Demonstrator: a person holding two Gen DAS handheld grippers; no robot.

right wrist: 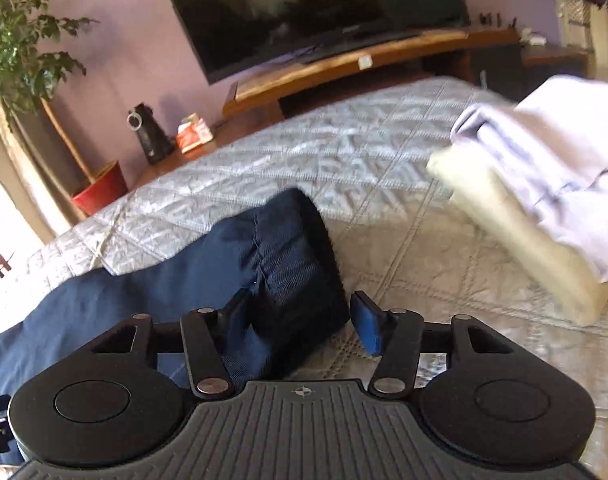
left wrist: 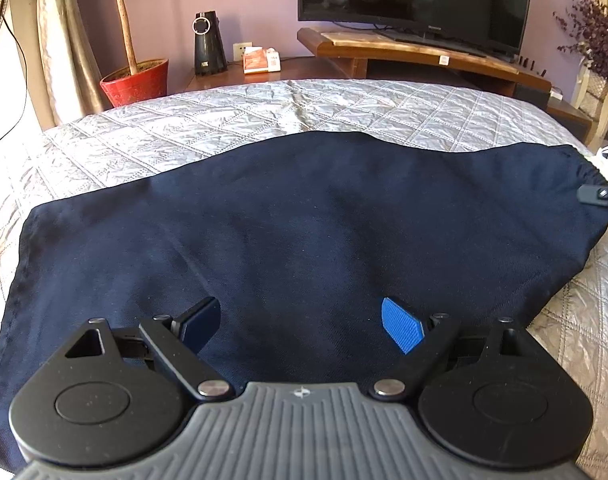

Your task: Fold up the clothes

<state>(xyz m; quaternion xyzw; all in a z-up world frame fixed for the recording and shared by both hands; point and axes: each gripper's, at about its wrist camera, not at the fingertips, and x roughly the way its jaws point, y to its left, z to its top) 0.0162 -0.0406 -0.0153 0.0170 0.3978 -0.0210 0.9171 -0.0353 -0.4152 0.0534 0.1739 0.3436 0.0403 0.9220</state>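
The left gripper (left wrist: 301, 324) is being held with its jaws wide apart over the dark navy garment (left wrist: 295, 232), which is lying spread across the quilted bedspread (left wrist: 231, 120). The right gripper (right wrist: 299, 320), jaws also apart, is being brought around the garment's bunched end (right wrist: 291, 256), gripping nothing. With a folded stack of pale clothes (right wrist: 544, 200) sitting well apart on the bed, part of the folding is judged done, while the navy piece is lying mostly flat.

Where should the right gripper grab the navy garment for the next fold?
Probably the raised, bunched end of the navy garment, coming in low from the near side. That end stands up off the quilted bedspread, sitting between the open fingers of the right gripper.
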